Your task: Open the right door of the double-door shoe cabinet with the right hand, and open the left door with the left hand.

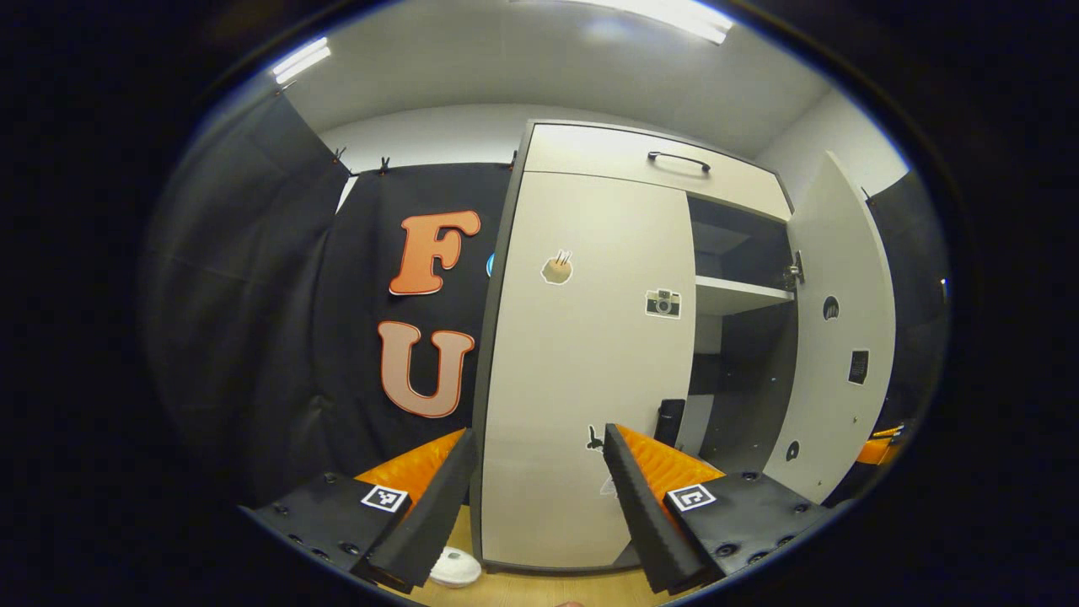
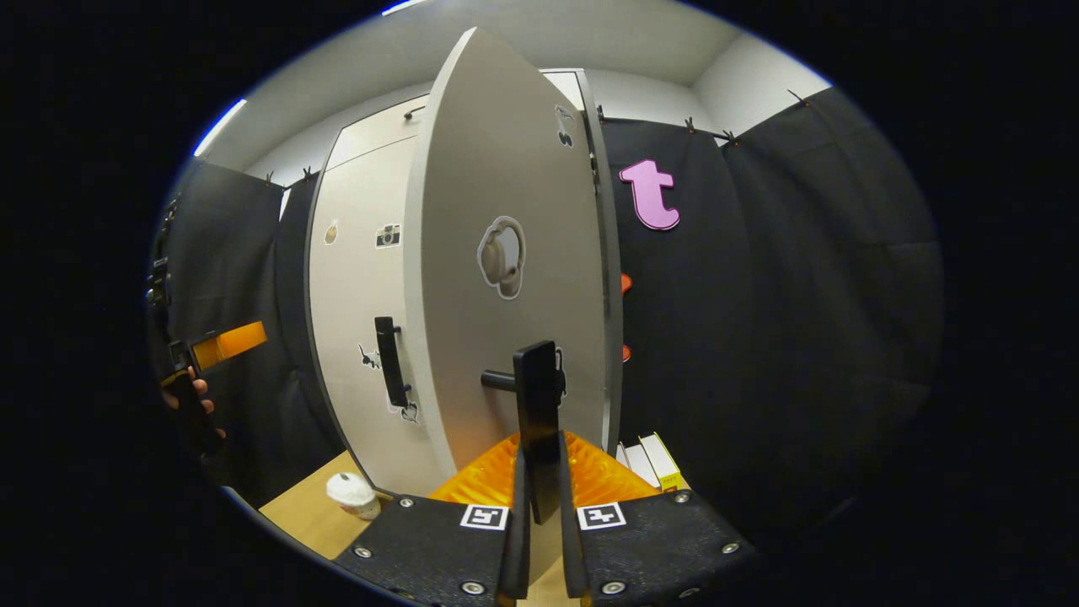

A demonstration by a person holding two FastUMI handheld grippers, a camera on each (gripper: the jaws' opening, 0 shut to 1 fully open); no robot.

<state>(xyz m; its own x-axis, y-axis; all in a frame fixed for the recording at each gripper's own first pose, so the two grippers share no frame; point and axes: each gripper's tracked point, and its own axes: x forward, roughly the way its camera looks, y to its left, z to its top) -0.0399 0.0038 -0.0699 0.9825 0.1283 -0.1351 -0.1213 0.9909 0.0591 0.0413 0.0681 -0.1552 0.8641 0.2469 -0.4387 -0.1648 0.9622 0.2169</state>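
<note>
Right gripper: clenched on the right door handle; both fingers are pressed against the lower end of the upright bar, seen in the right gripper view.
Left gripper: released, its fingers spread wide apart, with nothing held between them; it is pointed at the lower part of the left door from near by, without contact.
Left gripper, far view: a part of it and the hand holding it are seen at the left edge of the right gripper view, well apart from the cabinet.
Right door: swung open; its inner face is seen at the right of the left gripper view, hinged at the cabinet's right side.
Left door: closed, flush with the cabinet front; stickers are carried on its face.
Left door handle: an upright dark bar near the door's right edge, untouched.
Shoe cabinet: stood upright on a wooden floor against the dark cloth wall; a shelf is exposed inside the open right half.
Top drawer: shut, with a dark handle on its front.
Small white object: lying on the floor near the cabinet's left corner.
Boxes: stood on the floor to the right of the cabinet.
</note>
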